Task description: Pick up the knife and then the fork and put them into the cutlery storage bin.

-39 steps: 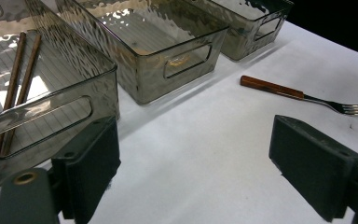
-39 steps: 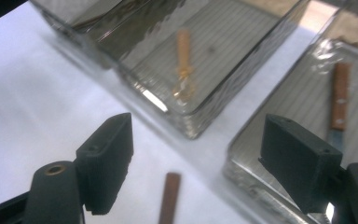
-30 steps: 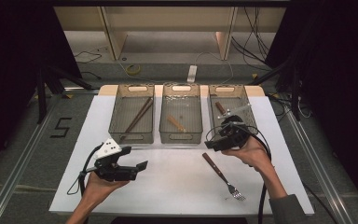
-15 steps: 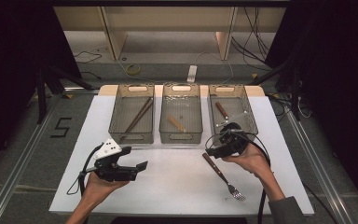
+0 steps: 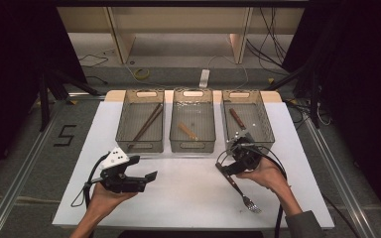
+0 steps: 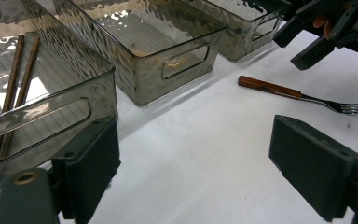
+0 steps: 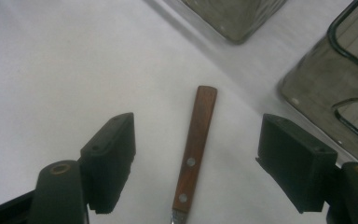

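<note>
A fork (image 5: 238, 188) with a brown wooden handle lies on the white table (image 5: 178, 198), tines toward the front edge. My right gripper (image 5: 229, 167) hovers low over the handle end. In the right gripper view the handle (image 7: 193, 149) lies between the two pads (image 7: 112, 154), touching neither. Its jaws have just been closing a little and still stand wide. At the front left, my left gripper (image 5: 149, 175) is held level and open, nothing between its jaws (image 6: 209, 172). From there I see the fork (image 6: 279, 88) and the right gripper (image 6: 307, 42) farther off.
Three smoky clear bins stand in a row at the back. The left bin (image 5: 120, 124) holds two brown chopsticks (image 5: 146, 124), the middle bin (image 5: 192, 148) a short wooden piece (image 5: 187, 131), the right bin (image 5: 268, 119) a brown-handled utensil (image 5: 237, 119). Cables trail from both grippers.
The right gripper has come down and toward the front, from near the right bin to just over the fork's handle. The left gripper has kept still.
</note>
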A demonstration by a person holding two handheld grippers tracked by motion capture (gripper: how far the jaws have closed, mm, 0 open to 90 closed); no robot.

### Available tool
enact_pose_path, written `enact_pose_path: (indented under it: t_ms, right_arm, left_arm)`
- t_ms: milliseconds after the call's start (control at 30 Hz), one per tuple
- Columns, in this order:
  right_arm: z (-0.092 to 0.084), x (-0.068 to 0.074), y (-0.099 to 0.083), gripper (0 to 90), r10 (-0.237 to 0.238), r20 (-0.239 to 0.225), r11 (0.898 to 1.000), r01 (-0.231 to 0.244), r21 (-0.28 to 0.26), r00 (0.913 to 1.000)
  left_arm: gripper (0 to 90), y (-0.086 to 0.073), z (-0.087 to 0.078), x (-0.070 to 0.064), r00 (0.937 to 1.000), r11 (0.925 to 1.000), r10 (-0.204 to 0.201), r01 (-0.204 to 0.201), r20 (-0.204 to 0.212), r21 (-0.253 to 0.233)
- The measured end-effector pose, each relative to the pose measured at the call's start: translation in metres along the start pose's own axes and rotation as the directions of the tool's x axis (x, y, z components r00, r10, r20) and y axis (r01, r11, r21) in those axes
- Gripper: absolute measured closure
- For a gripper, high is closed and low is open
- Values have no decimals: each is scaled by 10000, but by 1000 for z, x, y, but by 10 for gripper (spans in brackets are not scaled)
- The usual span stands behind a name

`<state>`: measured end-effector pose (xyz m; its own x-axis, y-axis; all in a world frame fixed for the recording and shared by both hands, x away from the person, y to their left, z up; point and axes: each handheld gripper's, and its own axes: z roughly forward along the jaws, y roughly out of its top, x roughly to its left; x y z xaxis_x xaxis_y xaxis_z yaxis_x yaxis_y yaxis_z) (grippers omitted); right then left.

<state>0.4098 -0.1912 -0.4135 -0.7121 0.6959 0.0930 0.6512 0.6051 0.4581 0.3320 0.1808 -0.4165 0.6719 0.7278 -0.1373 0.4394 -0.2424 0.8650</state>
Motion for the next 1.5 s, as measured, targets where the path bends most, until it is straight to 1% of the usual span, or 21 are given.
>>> enact_pose_path:
  t_ms: [267, 300, 367, 400, 533, 600, 767, 833, 967, 1100, 1233, 1300, 1400, 1500]
  right_arm:
    - [9, 1, -4, 307, -100, 45, 9979, 96, 635, 9999]
    - [10, 1, -5, 313, -110, -33, 9972, 113, 739, 9999]
    - [13, 1, -6, 330, -127, -33, 9958, 130, 902, 9999]
    - [14, 2, -6, 337, -103, 51, 9949, 98, 1001, 9999]
    - [20, 2, -8, 367, -278, 64, 9902, 267, 1371, 9996]
    - [23, 3, -9, 378, -339, 165, 9874, 310, 1552, 9993]
    - [26, 4, -11, 422, -534, 180, 9834, 494, 1744, 9984]
    - [29, 3, -12, 445, -604, 273, 9800, 540, 1915, 9978]
    - [33, 1, -14, 482, -663, 304, 9752, 583, 2136, 9973]
    - [35, 2, -14, 511, -694, 322, 9729, 605, 2233, 9971]
    - [37, 3, -15, 537, -816, 381, 9689, 703, 2374, 9959]
    - [38, 4, -15, 546, -870, 346, 9684, 764, 2373, 9956]
    - [40, 5, -16, 554, -922, 376, 9647, 799, 2507, 9950]
    - [40, 5, -16, 570, -987, 407, 9648, 856, 2486, 9943]
  left_arm:
    - [153, 0, 0, 0, 10000, 10000, 11, -11, -4, 8]
    - [153, 0, 0, 0, 10000, 10000, 11, -11, -6, 7]
    - [154, 0, 0, 0, 10000, 10000, 13, -13, -5, 15]
    - [154, 0, 0, 0, 10000, 10000, 15, -15, -4, 13]
    - [154, 0, 0, 0, 10000, 10000, 16, -16, -2, 7]
    - [153, 0, 0, 0, 10000, 10000, 12, -12, -1, 5]
    - [153, 0, 0, 0, 10000, 10000, 14, -14, -3, 5]
    - [154, 0, 0, 0, 10000, 10000, 19, -19, -3, 12]
    - [153, 0, 0, 0, 10000, 10000, 11, -11, 2, 9]
    - [154, 0, 0, 0, 10000, 10000, 4, -4, 9, 17]
    - [153, 0, 0, 0, 10000, 10000, 15, -15, 8, 26]
    - [153, 0, 0, 0, 10000, 10000, 10, -10, 9, 31]
    - [154, 0, 0, 0, 10000, 10000, 6, -6, 12, 22]
    - [153, 0, 0, 0, 10000, 10000, 2, -2, 12, 21]
